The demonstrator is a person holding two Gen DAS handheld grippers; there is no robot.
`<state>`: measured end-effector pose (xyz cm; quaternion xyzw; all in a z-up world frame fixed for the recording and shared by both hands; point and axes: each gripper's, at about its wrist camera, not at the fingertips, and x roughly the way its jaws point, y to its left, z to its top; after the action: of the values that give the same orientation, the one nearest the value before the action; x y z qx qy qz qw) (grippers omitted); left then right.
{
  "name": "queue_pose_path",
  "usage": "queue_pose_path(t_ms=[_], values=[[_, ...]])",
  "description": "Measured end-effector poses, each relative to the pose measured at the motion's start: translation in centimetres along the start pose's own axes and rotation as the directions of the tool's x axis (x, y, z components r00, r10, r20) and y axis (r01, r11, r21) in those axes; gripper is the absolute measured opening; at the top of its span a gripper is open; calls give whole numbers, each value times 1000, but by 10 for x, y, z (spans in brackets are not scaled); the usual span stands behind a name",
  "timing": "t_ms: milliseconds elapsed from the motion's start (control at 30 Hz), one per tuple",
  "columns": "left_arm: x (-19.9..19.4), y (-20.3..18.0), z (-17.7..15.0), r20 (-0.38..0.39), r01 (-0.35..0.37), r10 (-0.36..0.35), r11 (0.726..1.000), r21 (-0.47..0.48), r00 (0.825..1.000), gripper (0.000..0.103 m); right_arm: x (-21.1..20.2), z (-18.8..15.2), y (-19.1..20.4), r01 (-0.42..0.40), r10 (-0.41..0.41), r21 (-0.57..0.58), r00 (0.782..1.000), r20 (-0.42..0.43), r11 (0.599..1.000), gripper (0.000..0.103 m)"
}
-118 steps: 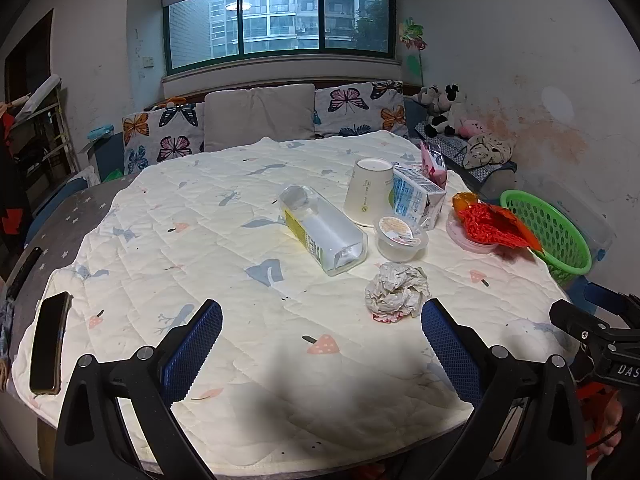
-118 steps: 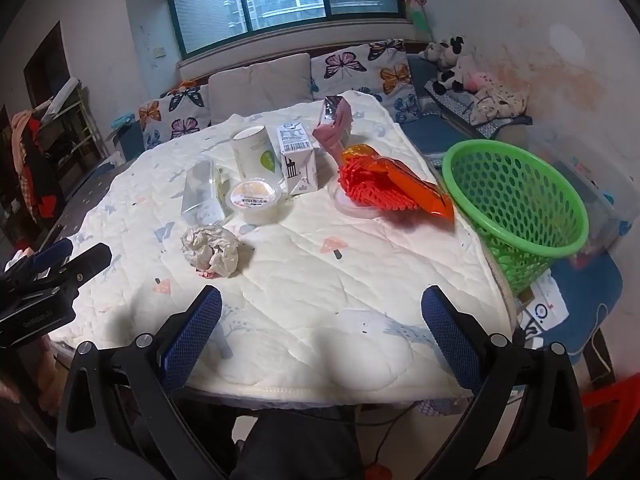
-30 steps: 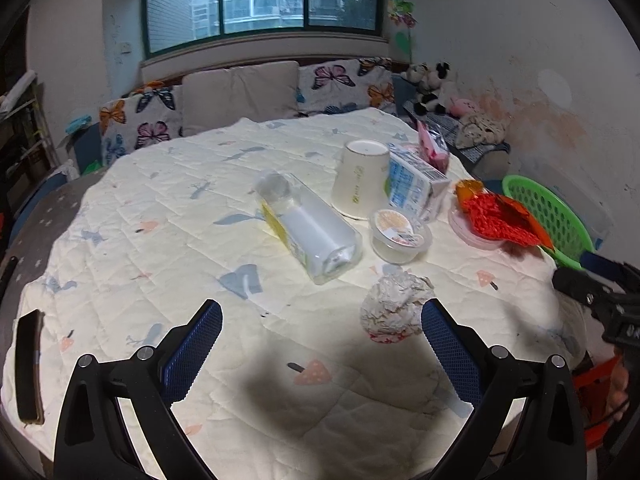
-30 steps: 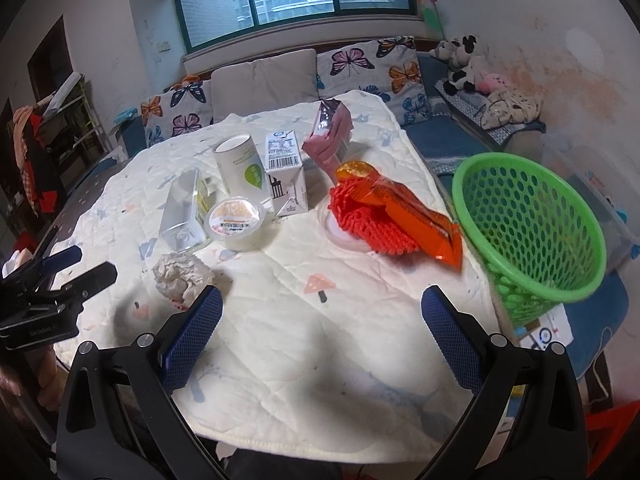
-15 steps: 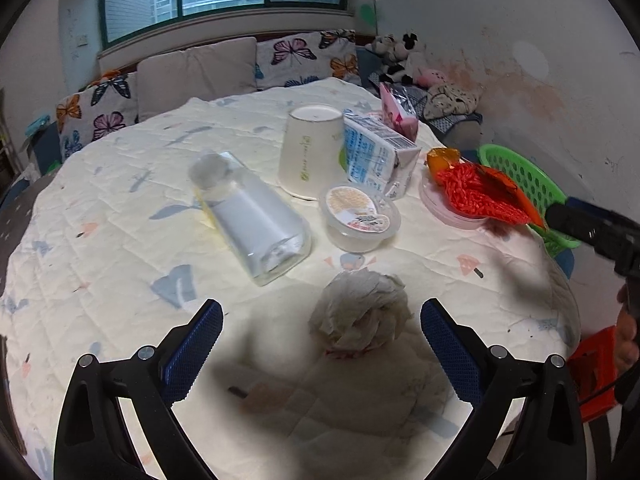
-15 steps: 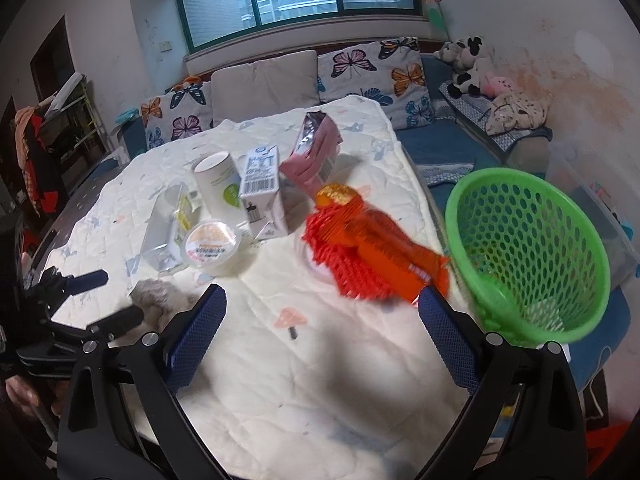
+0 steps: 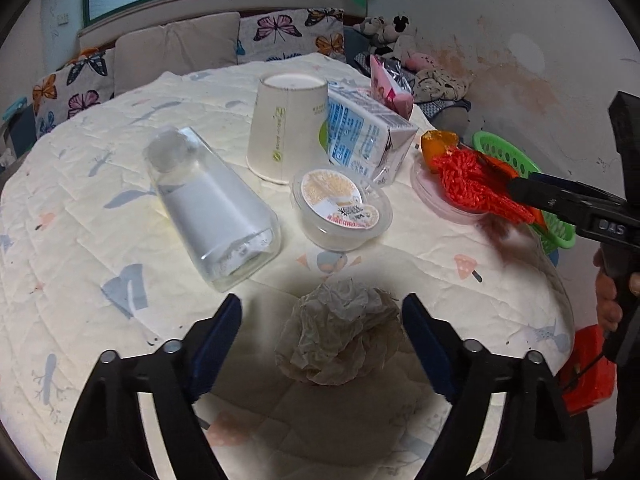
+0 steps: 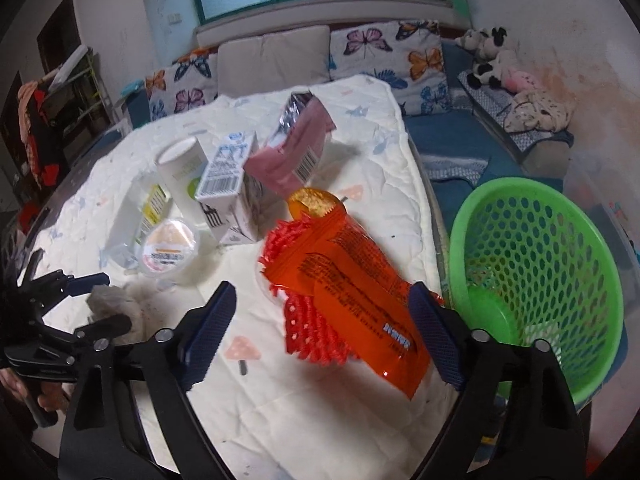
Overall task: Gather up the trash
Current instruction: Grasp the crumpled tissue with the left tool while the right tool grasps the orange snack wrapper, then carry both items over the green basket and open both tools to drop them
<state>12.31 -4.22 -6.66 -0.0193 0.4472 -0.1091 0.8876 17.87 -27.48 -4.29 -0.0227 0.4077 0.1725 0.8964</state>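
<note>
A crumpled paper ball [image 7: 340, 336] lies on the quilted table between the jaws of my left gripper [image 7: 322, 320]. The jaws are closing, and a gap still shows at the left pad. In the right wrist view an orange wrapper [image 8: 352, 288] rests on red mesh netting [image 8: 308, 332], both between the closing jaws of my right gripper [image 8: 322, 308]; the pads do not press on them. The green basket [image 8: 536, 264] stands just past the table's right edge. The same view shows my left gripper [image 8: 106, 302] around the paper ball [image 8: 120, 304].
Behind the ball lie a clear bottle [image 7: 212, 208], a lidded pudding cup [image 7: 340, 208], an upturned paper cup [image 7: 286, 128], a milk carton [image 7: 360, 136] and a pink packet [image 7: 388, 88]. A finger [image 7: 552, 196] of the right gripper reaches over the mesh. Cushions line the far side.
Both grippers moved forward and down. The paper ball now sits between the left jaws and the orange wrapper between the right jaws. Both pairs of jaws have narrowed.
</note>
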Motion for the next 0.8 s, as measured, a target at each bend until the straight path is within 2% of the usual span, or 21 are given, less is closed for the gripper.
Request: queue_pose_path(t_ms=[200, 267, 367, 533, 800], values=[[3, -3, 0, -10, 54, -54, 999, 10, 999, 63, 5, -1, -12, -16, 17, 22, 1000, -13, 1000, 68], [5, -5, 0, -15, 72, -72, 997, 14, 997, 55, 6, -2, -15, -19, 19, 30, 1000, -16, 999, 58], [4, -8, -1, -15, 88, -88, 996, 22, 996, 51, 4, -2, -17, -20, 21, 47, 1000, -10, 999, 48], [-2, -7, -1, -15, 123, -123, 992, 19, 992, 48, -7, -5, -23, -30, 29, 65, 999, 12, 997, 34], [-23, -18, 6, 11, 193, -194, 980, 36, 981, 47, -31, -10, -33, -55, 48, 113, 997, 67, 992, 21]])
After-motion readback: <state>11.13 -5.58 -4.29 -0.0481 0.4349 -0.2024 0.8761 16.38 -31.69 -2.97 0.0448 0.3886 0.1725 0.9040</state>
